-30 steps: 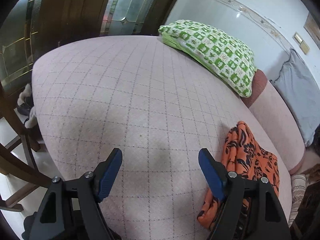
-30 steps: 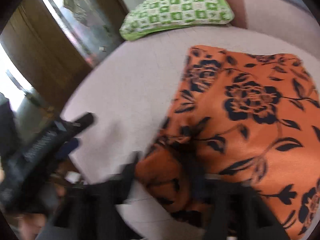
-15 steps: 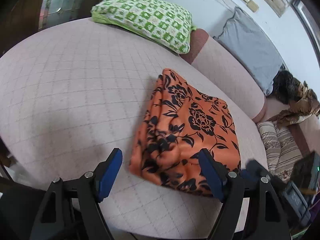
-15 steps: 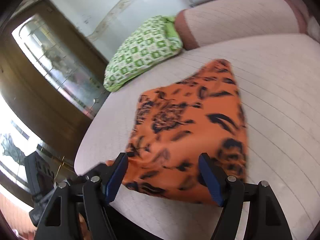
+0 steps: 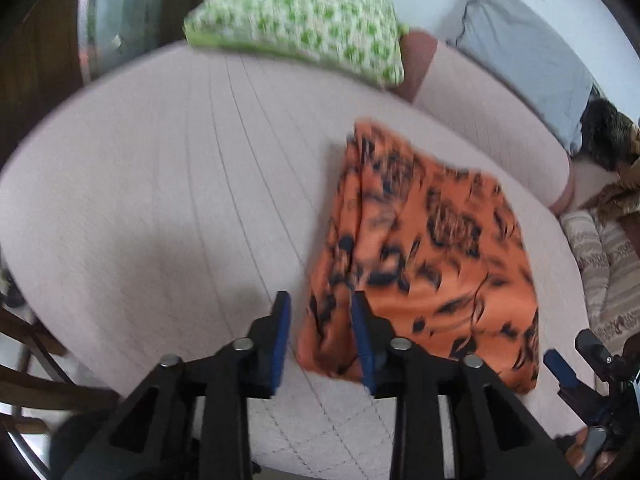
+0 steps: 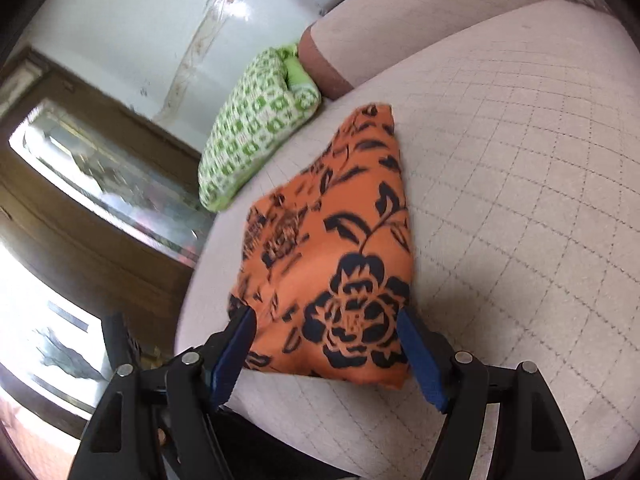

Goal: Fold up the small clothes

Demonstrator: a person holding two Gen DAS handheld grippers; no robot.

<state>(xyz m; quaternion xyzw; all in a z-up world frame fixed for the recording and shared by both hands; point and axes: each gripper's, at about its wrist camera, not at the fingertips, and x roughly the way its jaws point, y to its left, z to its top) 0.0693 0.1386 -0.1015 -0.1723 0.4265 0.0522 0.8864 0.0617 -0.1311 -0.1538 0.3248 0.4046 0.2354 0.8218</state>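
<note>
The left gripper (image 5: 322, 332) is closest to us. Half a second ago its blue fingers (image 5: 281, 332) were spread wide. Now they have come much closer together, and the near corner of the orange cloth (image 5: 432, 256) sits in the gap between them. A small gap still shows, so I cannot tell if the corner is truly pinched yet. It looks like the left gripper is about to grab that corner.

The right gripper (image 6: 326, 350) is open wide. Its two blue fingers (image 6: 420, 364) stand on either side of the cloth's near edge, and it is not holding anything. The edge has come nearer to this gripper than it was a moment ago.

The orange cloth with black flowers lies on the pink sofa seat (image 5: 160, 184), near the front edge. It is bunched and part folded, not neat yet. So the fold is probably just starting, and a good grip on both near corners comes first.

Farther back, a green checked pillow (image 5: 296, 24) rests against the sofa back. A grey pillow (image 5: 520, 44) leans beside it, well away from the cloth.
</note>
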